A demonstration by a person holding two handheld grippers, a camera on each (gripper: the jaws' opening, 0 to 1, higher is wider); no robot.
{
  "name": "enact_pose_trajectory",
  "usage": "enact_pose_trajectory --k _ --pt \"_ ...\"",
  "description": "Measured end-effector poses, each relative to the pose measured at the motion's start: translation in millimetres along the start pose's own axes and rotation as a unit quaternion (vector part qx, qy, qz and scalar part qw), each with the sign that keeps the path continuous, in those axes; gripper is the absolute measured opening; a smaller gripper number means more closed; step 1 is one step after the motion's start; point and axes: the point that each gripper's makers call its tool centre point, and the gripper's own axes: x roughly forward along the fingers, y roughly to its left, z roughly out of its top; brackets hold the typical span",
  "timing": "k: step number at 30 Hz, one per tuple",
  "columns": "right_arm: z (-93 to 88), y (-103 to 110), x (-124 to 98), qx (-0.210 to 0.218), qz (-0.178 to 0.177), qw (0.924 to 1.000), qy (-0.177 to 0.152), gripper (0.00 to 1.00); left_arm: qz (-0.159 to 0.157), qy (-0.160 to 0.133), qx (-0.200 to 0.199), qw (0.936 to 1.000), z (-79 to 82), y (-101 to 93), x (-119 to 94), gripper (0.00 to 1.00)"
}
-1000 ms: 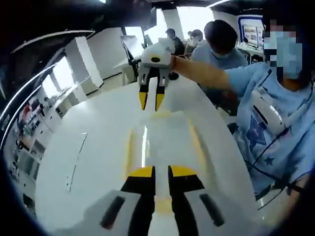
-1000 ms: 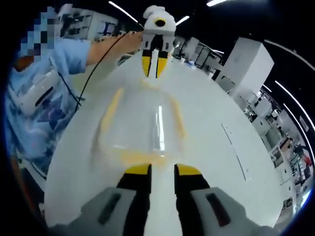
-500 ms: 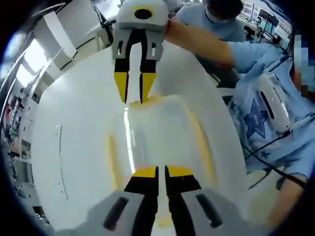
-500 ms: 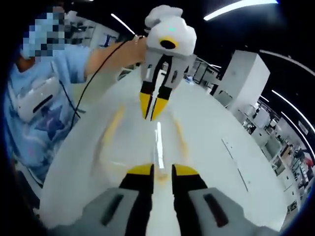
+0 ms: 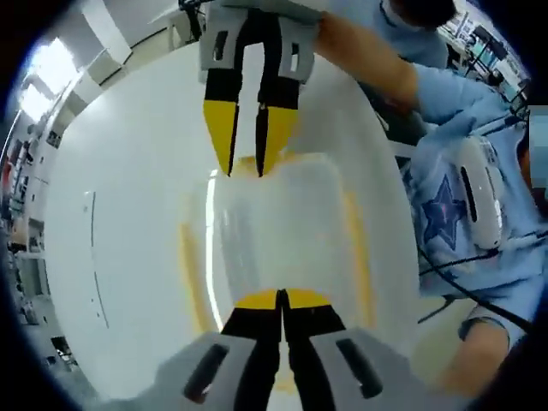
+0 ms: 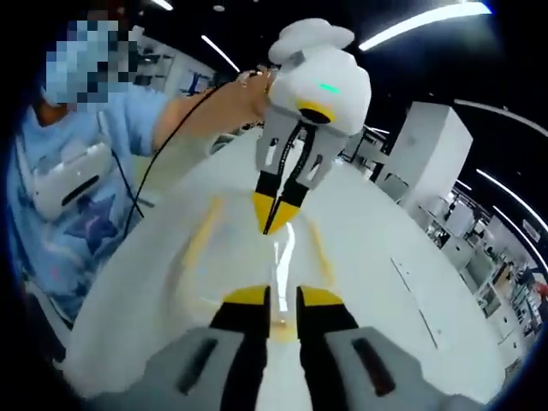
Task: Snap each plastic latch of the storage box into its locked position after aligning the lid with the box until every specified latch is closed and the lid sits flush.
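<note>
- A white table (image 5: 111, 171) spread out beneath everything, with a person in a light blue shirt (image 5: 462, 205) at its edge.
- A clear storage box (image 5: 274, 235) with yellow latches lay on the table between the two grippers, its lid on.
- The right gripper (image 5: 248, 163) pointed at the box's far end, its yellow tips a little apart.
- The left gripper (image 5: 280, 300) sat at the box's near end, its tips pressed together; whether they pinched anything could not be told.

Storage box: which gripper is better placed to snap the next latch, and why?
Probably right: the right gripper has its tips at the yellow end latch of the storage box, slightly apart. The left gripper is shut at the opposite end.
</note>
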Motion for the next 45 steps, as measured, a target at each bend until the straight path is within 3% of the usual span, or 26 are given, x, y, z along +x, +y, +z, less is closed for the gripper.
enact_pose_trajectory --k 5,9,10,19,22,26,28,30,34,41,45 --pt "-7.1 4.6 -4.6 0.011 0.004 0.9997 -0.021 0.03 -0.014 0.013 -0.018 0.9996 -1.3 2.0 0.5 0.0" --pt "-16.0 5.1 -14.3 0.028 0.001 0.9985 -0.047 0.02 -0.024 0.01 -0.023 0.9994 -2.0 1.6 0.2 0.0" --pt "-15.3 6.6 -16.1 0.039 0.002 0.997 -0.067 0.01 -0.026 0.009 -0.023 0.9994 -2.3 1.6 0.0 0.0" --pt "-18.7 10.2 -27.1 0.06 0.006 0.9877 -0.144 0.03 -0.036 0.025 -0.056 0.9975 -2.2 2.9 0.5 0.0" --pt "-21.0 7.9 -29.0 0.084 0.004 0.9822 -0.168 0.05 -0.042 0.025 -0.064 0.9968 -3.3 4.2 -0.5 0.0" --pt "-22.3 5.7 -27.0 0.095 0.002 0.9806 -0.171 0.05 -0.055 0.014 -0.083 0.995 -4.8 4.7 -2.2 0.0" --pt "-29.3 7.7 -24.9 0.09 0.005 0.9846 -0.149 0.04 -0.057 0.011 -0.087 0.9945 -4.9 4.1 -3.2 0.0" --pt "-27.0 8.4 -23.2 0.094 0.009 0.984 -0.151 0.02 -0.055 0.012 -0.089 0.9945 -4.7 3.8 -3.7 0.0" --pt "-24.9 8.4 -21.9 0.091 0.007 0.9841 -0.153 0.01 -0.041 0.028 -0.08 0.9956 -3.9 2.6 -4.1 0.0" --pt "-24.3 8.6 -19.9 0.123 0.023 0.9761 -0.178 0.0 -0.008 0.062 -0.055 0.9965 -3.8 1.8 -4.2 0.0" --pt "-24.2 9.4 -19.4 0.125 0.024 0.9745 -0.184 0.0 -0.003 0.066 -0.052 0.9965 -3.9 3.6 -4.2 0.0"
